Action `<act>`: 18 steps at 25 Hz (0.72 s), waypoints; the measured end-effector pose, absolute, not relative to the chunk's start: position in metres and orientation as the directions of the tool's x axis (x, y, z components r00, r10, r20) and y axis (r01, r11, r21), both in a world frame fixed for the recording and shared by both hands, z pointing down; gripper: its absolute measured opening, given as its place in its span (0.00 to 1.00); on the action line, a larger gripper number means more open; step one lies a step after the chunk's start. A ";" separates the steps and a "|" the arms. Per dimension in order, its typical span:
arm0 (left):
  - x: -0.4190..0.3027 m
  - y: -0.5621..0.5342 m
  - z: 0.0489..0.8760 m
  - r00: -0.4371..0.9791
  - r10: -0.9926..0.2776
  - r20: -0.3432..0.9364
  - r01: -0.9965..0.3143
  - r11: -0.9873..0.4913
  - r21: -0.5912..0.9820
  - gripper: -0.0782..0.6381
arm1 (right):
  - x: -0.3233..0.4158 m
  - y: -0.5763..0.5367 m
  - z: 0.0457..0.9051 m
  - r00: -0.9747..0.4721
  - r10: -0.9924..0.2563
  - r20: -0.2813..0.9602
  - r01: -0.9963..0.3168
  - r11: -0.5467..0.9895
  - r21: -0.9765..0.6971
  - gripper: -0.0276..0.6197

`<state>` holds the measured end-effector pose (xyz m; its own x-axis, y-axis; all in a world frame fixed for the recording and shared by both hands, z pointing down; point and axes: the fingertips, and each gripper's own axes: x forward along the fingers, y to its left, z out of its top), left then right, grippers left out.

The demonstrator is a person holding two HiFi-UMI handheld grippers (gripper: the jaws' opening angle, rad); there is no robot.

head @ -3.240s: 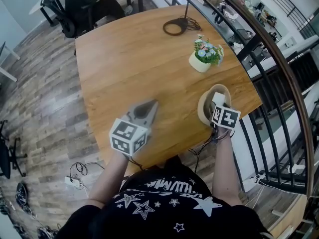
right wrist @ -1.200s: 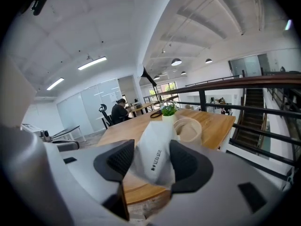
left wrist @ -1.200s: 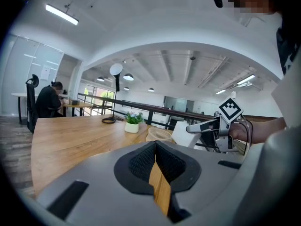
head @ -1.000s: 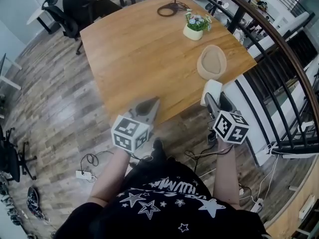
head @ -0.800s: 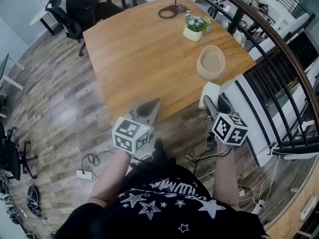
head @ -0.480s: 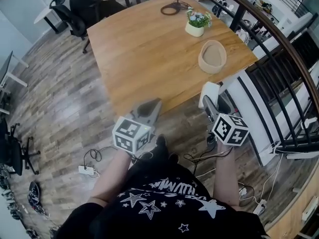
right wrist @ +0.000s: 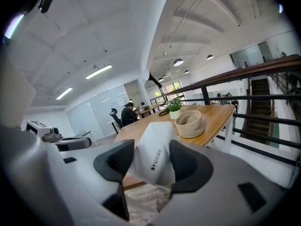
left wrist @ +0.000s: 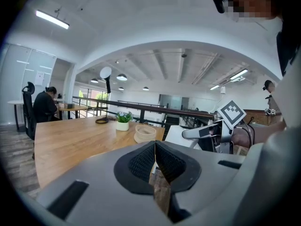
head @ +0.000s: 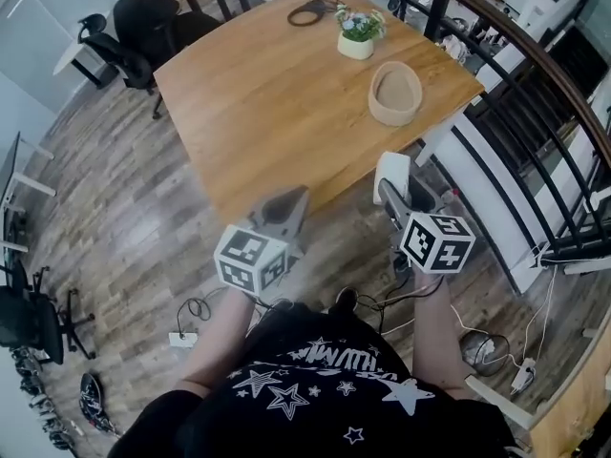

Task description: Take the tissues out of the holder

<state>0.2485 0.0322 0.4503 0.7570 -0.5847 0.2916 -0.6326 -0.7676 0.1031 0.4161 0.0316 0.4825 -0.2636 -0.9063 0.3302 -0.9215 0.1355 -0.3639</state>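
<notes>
At upper right the woven holder (head: 394,93) sits on the wooden table (head: 248,93) near a potted plant (head: 357,36). The right gripper (head: 399,191) clamps the tissue pack (head: 389,168) over plank floor (head: 124,227). The left gripper (head: 283,208) has its jaws pressed together, empty.

The holder (head: 394,93) stood on the table (head: 248,103) near its right edge, with the potted plant (head: 357,34) behind it and a cable ring (head: 307,12) farther back. Before the table's near edge, over the floor (head: 134,218), hung the left gripper (head: 283,208) and, to its right, the right gripper (head: 393,187) — the tissue pack (head: 389,167) between its jaws, well apart from the holder. A railing (head: 535,74) ran along the table's right.
</notes>
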 end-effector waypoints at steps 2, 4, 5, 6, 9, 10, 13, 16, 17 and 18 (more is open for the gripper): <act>0.247 0.033 0.450 0.777 -0.564 0.279 -0.610 -0.784 0.116 0.13 | 0.411 0.034 0.480 -0.250 -0.910 0.332 -0.926 0.124 -0.357 0.43; 0.239 0.035 0.449 0.790 -0.549 0.274 -0.594 -0.796 0.118 0.13 | 0.402 0.036 0.477 -0.234 -0.913 0.334 -0.930 0.110 -0.352 0.43; 0.234 0.034 0.448 0.794 -0.543 0.273 -0.588 -0.801 0.117 0.13 | 0.397 0.037 0.474 -0.225 -0.915 0.333 -0.931 0.102 -0.350 0.43; 0.228 0.033 0.447 0.798 -0.538 0.270 -0.582 -0.804 0.117 0.13 | 0.392 0.039 0.472 -0.217 -0.918 0.332 -0.933 0.094 -0.348 0.43; 0.206 0.033 0.444 0.805 -0.532 0.261 -0.574 -0.810 0.117 0.13 | 0.374 0.044 0.466 -0.198 -0.923 0.330 -0.939 0.081 -0.336 0.43; 0.198 0.033 0.443 0.806 -0.531 0.261 -0.573 -0.811 0.118 0.13 | 0.367 0.047 0.465 -0.192 -0.924 0.330 -0.940 0.077 -0.332 0.43; 0.176 0.041 0.440 0.815 -0.519 0.257 -0.559 -0.820 0.120 0.13 | 0.346 0.056 0.461 -0.175 -0.926 0.335 -0.944 0.061 -0.325 0.43; 0.153 0.054 0.435 0.829 -0.500 0.249 -0.538 -0.836 0.111 0.13 | 0.321 0.069 0.455 -0.156 -0.931 0.331 -0.948 0.046 -0.316 0.43; 0.144 0.057 0.434 0.832 -0.496 0.247 -0.533 -0.839 0.110 0.13 | 0.313 0.073 0.453 -0.150 -0.932 0.329 -0.949 0.043 -0.312 0.43; 0.135 0.059 0.433 0.835 -0.493 0.245 -0.529 -0.842 0.110 0.13 | 0.304 0.076 0.451 -0.145 -0.934 0.327 -0.950 0.040 -0.308 0.43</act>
<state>0.1347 0.0592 0.4329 0.8351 -0.4926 0.2449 -0.5287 -0.8417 0.1098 0.3037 0.0763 0.4506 -0.1453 -0.9339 0.3266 -0.9505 0.0401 -0.3082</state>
